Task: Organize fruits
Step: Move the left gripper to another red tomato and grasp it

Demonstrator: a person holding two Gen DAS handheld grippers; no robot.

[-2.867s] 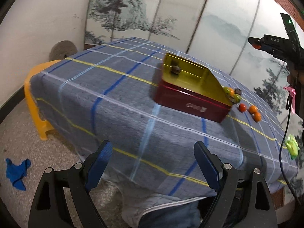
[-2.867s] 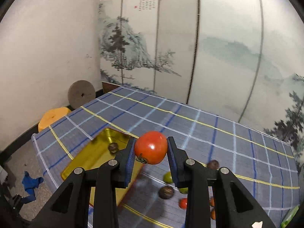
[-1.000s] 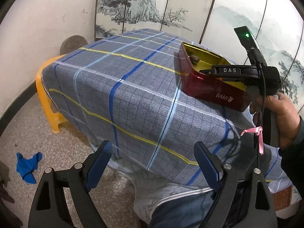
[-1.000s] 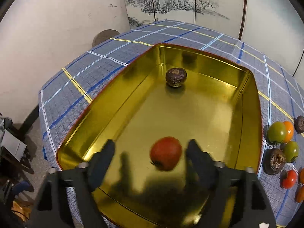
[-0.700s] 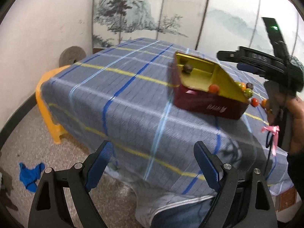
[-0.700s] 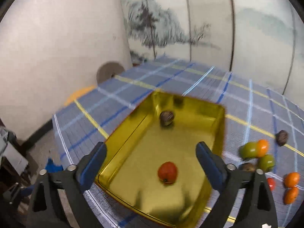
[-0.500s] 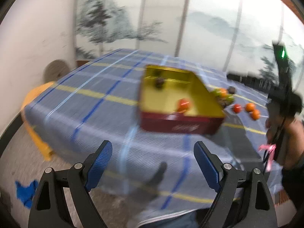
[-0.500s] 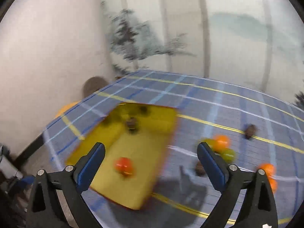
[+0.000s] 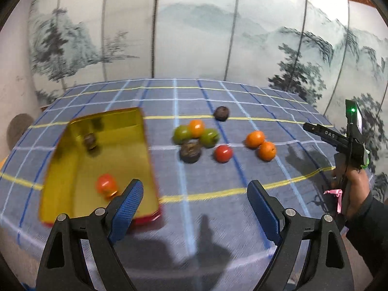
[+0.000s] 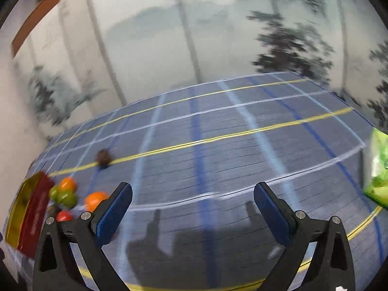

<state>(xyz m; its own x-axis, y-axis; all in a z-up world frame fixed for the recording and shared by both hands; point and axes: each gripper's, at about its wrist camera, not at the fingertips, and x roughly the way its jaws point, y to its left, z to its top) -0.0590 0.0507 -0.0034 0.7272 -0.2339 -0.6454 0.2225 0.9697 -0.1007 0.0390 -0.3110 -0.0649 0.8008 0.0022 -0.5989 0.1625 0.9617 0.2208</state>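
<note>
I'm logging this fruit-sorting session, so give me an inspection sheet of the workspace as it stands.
Surface: checked blue tablecloth.
Job's things: gold tin holds a red tomato and a dark fruit; eight fruits loose on the cloth to its right.
Clutter: green packet at the table's right edge.
Grippers: left gripper open, empty; right gripper open, empty.
Cables: black cord and a pink ribbon by the right hand.
Surroundings: painted folding screen behind the table.
</note>
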